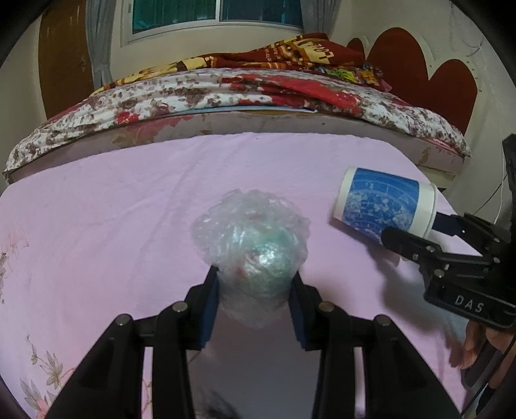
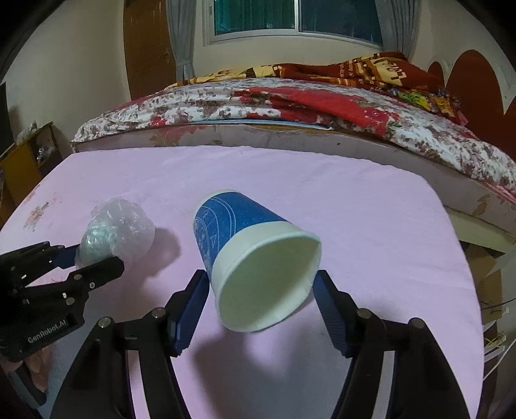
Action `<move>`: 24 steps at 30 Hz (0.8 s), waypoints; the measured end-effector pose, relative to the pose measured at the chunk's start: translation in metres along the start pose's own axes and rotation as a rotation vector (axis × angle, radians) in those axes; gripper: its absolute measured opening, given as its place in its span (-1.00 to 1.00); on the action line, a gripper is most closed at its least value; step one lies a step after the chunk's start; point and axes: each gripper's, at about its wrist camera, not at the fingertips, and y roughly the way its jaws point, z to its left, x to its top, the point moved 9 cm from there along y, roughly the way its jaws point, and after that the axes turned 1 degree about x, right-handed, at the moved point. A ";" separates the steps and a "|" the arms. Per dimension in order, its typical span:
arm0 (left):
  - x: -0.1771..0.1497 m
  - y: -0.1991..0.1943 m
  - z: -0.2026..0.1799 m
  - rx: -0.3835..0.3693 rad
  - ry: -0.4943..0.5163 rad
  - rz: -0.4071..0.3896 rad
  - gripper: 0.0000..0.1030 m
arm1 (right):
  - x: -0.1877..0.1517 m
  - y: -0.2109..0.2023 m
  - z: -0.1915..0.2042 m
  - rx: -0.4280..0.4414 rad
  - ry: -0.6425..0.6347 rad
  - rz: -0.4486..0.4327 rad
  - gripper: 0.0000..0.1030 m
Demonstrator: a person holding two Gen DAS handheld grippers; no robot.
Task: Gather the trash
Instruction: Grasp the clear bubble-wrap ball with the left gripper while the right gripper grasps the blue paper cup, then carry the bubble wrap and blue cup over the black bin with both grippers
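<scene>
A crumpled ball of clear plastic wrap (image 1: 251, 245) is squeezed between the pads of my left gripper (image 1: 254, 280), just above the pink sheet (image 1: 129, 199). It also shows in the right wrist view (image 2: 116, 232), with the left gripper (image 2: 93, 259) shut on it. A blue and white paper cup (image 2: 254, 261) is held on its side between the pads of my right gripper (image 2: 262, 283), its open mouth towards the camera and its rim end pressed by both pads. In the left wrist view the cup (image 1: 383, 204) sits in the right gripper (image 1: 416, 230) at the right.
The pink sheet covers a low mattress. Behind it stands a higher bed (image 1: 242, 93) with floral and red blankets and a red headboard (image 1: 429, 74). A wooden shelf (image 2: 29, 161) stands at the left, and a window (image 2: 290, 19) is in the back wall.
</scene>
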 end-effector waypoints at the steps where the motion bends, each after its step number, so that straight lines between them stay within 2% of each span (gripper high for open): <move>1: 0.000 -0.001 -0.002 -0.002 0.001 -0.002 -0.21 | -0.001 -0.003 -0.002 -0.007 0.004 -0.006 0.33; 11: -0.005 -0.029 -0.031 -0.036 0.034 -0.034 -0.22 | -0.019 -0.061 -0.025 -0.034 0.034 -0.055 0.33; 24: -0.030 -0.084 -0.099 -0.113 0.104 -0.067 -0.22 | -0.063 -0.161 -0.060 -0.082 0.090 -0.105 0.33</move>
